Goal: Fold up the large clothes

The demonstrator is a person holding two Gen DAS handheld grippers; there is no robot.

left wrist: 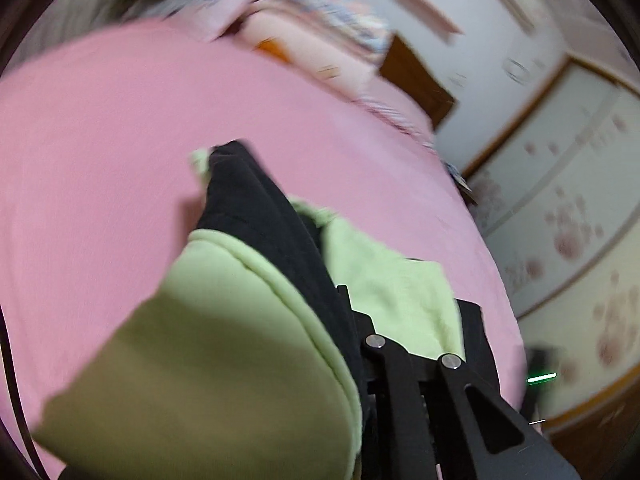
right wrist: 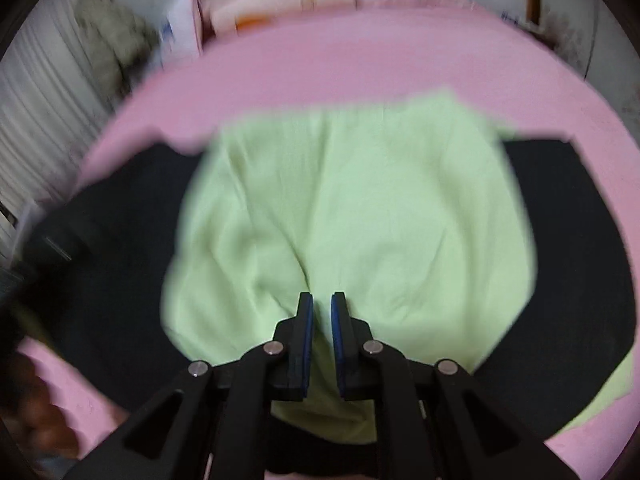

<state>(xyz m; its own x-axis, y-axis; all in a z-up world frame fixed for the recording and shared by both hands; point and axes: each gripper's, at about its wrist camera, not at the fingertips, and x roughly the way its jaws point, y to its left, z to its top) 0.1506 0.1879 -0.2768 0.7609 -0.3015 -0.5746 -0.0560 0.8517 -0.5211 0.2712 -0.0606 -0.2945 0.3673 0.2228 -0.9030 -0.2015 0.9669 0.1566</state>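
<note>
A light green and black garment point(right wrist: 352, 208) lies on a pink bed sheet point(right wrist: 360, 64). Its green body is in the middle and its black sleeves point(right wrist: 120, 248) spread to both sides. My right gripper point(right wrist: 322, 308) is shut on a pinch of the green fabric at the near edge. In the left wrist view my left gripper point(left wrist: 404, 304) is shut on the garment point(left wrist: 256, 320), with green and black cloth draped over its left finger and raised above the pink sheet point(left wrist: 120, 140). Its fingertips are mostly hidden by cloth.
Folded bedding and pillows point(left wrist: 304, 20) lie at the far end of the bed. A wooden headboard point(left wrist: 416, 76) and a wardrobe with flowered doors point(left wrist: 568, 208) stand to the right. A white curtain point(right wrist: 44, 112) hangs at the left.
</note>
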